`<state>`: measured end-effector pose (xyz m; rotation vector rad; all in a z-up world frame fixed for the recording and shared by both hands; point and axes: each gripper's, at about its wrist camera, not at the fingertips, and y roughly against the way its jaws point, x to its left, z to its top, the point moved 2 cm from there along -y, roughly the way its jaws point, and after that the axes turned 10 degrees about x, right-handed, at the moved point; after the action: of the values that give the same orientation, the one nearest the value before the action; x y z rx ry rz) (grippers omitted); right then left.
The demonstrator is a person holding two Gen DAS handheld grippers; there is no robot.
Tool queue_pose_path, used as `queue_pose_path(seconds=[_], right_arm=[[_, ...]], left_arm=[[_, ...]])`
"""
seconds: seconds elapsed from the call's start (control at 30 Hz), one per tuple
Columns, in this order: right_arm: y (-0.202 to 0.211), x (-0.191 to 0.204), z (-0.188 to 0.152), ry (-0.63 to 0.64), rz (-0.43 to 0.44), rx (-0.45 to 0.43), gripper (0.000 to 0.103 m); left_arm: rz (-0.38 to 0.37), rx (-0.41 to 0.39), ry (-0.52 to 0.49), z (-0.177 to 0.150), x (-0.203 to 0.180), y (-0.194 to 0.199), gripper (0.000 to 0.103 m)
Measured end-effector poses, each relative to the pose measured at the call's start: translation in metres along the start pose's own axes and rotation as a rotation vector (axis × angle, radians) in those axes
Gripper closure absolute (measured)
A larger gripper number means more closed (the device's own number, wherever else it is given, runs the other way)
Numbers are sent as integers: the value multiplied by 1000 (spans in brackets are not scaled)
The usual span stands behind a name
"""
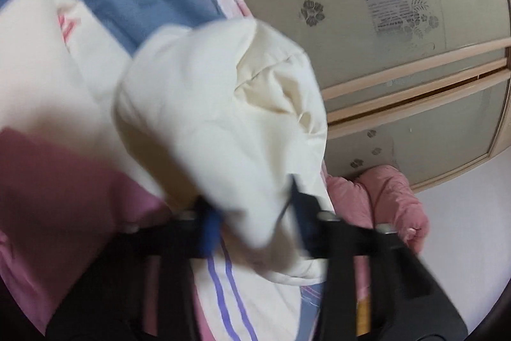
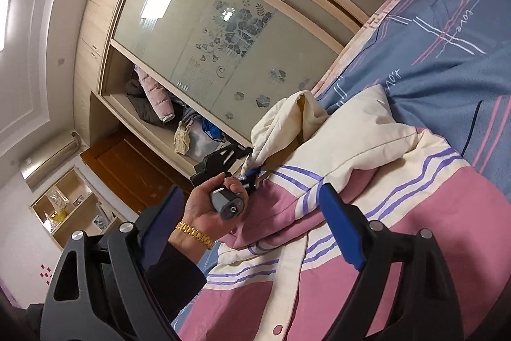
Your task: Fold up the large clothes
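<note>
The left gripper (image 2: 250, 173) pinches the cream hood (image 1: 220, 117) of the pink jacket (image 2: 399, 245) on the bed (image 2: 447, 69); the right gripper (image 2: 255, 222) hangs open, holding nothing.

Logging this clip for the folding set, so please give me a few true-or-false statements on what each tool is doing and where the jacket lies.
1. The left tool is shut on the cream hood of the jacket. True.
2. The right tool grips a pink sleeve. False: its jaws stand open with nothing between them.
3. The pink and cream jacket lies on a blue bedspread. True.
4. The wardrobe doors are plain wood. False: they are frosted panels with a flower pattern.
5. The hand holding the left tool wears a gold bracelet. True.
</note>
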<state>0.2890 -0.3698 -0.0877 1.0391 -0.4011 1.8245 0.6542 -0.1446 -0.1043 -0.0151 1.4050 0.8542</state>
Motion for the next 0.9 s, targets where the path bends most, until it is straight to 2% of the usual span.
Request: queue_pose_path(seconds=[0.03, 0.13, 0.27, 0.37, 0.47, 0.57, 0.63, 0.7, 0.8, 0.87, 0.9], right_arm=[[1, 0, 0, 7, -1, 2, 16], [1, 0, 2, 14, -11, 6, 16], [-1, 0, 3, 37, -72, 18, 16], [-3, 4, 3, 91, -147, 36, 16], [-2, 5, 2, 100, -164, 40, 16], [-1, 4, 2, 93, -162, 56, 16], [-4, 6, 0, 108, -176, 75, 16], [-6, 7, -2, 121, -184, 89, 16], [-9, 7, -4, 119, -186, 108, 16], [-12, 6, -5, 115, -183, 123, 16], [-15, 4, -5, 108, -180, 132, 16]], left_arm=[[11, -29, -38, 0, -6, 6, 85], [101, -105, -285, -9, -49, 26, 88], [210, -146, -636, -57, -113, 54, 89], [245, -134, -737, -96, -136, 72, 89], [246, -84, -741, -142, -129, 92, 89], [235, -40, -706, -176, -101, 107, 89], [225, -20, -655, -201, -70, 116, 89], [247, -6, -624, -222, -40, 113, 89], [251, 60, -513, -229, 6, 94, 89], [278, 73, -481, -227, 30, 81, 77], [273, 95, -448, -224, 42, 75, 58]])
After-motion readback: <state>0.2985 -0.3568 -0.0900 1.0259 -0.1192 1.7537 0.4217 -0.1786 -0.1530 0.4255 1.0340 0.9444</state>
